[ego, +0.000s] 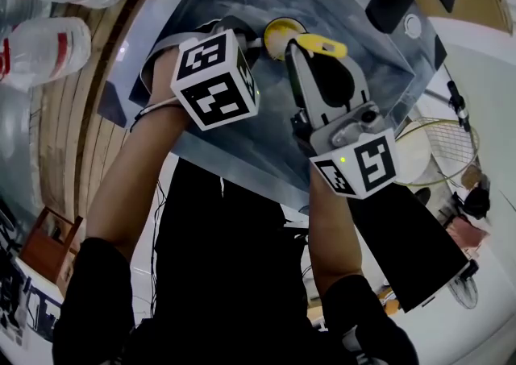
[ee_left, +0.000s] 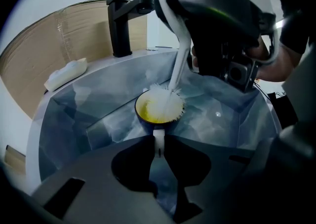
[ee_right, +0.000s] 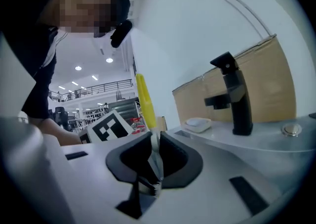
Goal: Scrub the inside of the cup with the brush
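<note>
The cup [ee_left: 148, 112], dark outside and yellow inside, stands in the blue-grey sink basin [ee_left: 89, 104]. My left gripper [ee_left: 158, 141] is shut on the cup's white handle. The brush [ee_left: 168, 100] has its white bristles down inside the cup, and its white shaft rises to my right gripper [ee_right: 154, 141], which is shut on the shaft just below the yellow handle [ee_right: 143, 102]. From the head view, the cup [ego: 278, 35] shows between both grippers, with the left gripper [ego: 260, 47] beside it and the right gripper [ego: 305, 47] above it, the brush's yellow handle [ego: 326, 47] across its top.
A black faucet [ee_left: 123, 20] stands on the sink's back rim, with a white soap dish [ee_left: 66, 74] to its left and cardboard [ee_left: 44, 50] behind. Plastic bottles [ego: 48, 41] lie on the wooden floor at the left.
</note>
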Demonstrator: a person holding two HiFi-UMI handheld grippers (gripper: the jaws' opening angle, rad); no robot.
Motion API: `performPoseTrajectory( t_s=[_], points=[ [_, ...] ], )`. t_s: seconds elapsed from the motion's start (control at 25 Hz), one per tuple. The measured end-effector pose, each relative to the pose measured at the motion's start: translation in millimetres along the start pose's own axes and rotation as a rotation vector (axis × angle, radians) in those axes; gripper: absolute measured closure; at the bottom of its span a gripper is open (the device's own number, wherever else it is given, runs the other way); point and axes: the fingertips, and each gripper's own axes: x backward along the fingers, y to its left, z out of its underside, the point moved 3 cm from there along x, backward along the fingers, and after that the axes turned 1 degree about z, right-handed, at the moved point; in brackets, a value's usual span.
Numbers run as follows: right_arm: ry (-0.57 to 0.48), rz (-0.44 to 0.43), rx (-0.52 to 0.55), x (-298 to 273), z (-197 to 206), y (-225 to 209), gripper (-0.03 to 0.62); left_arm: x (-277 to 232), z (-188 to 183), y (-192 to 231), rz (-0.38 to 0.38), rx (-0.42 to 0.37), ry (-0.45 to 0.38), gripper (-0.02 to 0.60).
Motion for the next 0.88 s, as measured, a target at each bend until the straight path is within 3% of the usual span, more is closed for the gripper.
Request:
performPoseTrajectory(
  t_s=[0.24,0.48,0.64,0.88],
  points=[
    [0.0,0.025,0.046,1.6,-10.1,-3.1,0.537,0.6,0.9,-0.8,0.006,0.002,-0.005,0.508],
    [-0.159,0.051,0.211,13.9,-80.2,2.1,0.546,0.9,1.5,-2.7,0.01,0.001,-0.011,0.508],
    [-0.157,0.023,0.221,-2.8,-61.5,5.6,0.546,0.9,1.6,-3.5,0.01,-0.001,-0.007,0.508],
    [-0.096,0.051,0.21,-3.3,-44.1,-3.5,0.546,2.0,3.0,-1.8,0.005,0.0,-0.016,0.508]
  ],
)
